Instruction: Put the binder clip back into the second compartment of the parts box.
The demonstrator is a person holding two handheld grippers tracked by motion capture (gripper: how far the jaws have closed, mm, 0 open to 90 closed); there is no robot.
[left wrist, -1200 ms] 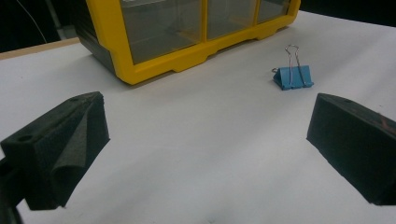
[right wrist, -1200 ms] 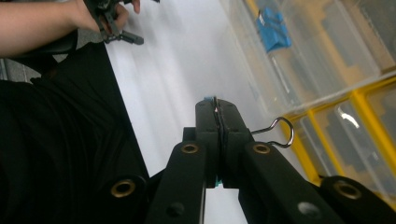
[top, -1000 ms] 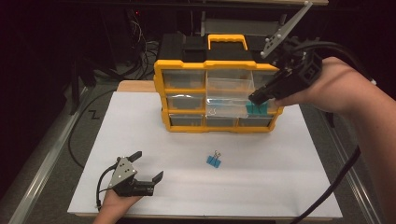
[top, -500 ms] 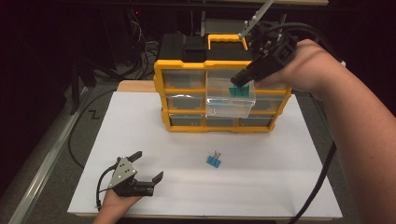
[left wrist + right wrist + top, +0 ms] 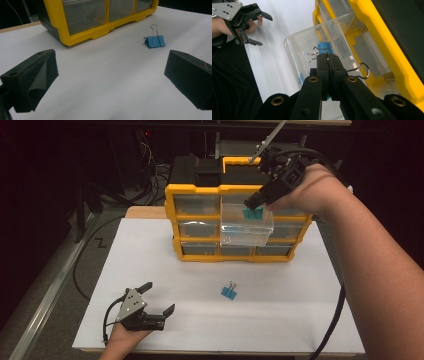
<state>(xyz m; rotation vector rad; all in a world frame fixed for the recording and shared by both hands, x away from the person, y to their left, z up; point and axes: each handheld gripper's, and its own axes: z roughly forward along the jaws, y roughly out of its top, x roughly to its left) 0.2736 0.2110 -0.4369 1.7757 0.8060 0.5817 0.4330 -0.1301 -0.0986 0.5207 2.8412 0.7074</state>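
Right gripper [image 5: 256, 206] is clamping a blue clip [image 5: 251, 213], jaws pressed together on it, and I am holding it over the open clear drawer [image 5: 248, 227] that is pulled out of the yellow organizer [image 5: 192, 255]. That forearm is reaching in from the lower right, wrist bent so the jaws are pointing down and toward me.

Right gripper view is giving me what the high view cannot: the clip's wire handles sticking out on both sides of the closed jaws, and more blue pieces lying in the drawer below.

Left gripper [image 5: 156, 299] is resting low on the white sheet [image 5: 300, 320] at the near left, jaws apart and holding nothing. Its own view is showing a second clip [image 5: 155, 41] lying on the sheet ahead, just in front of the organizer.
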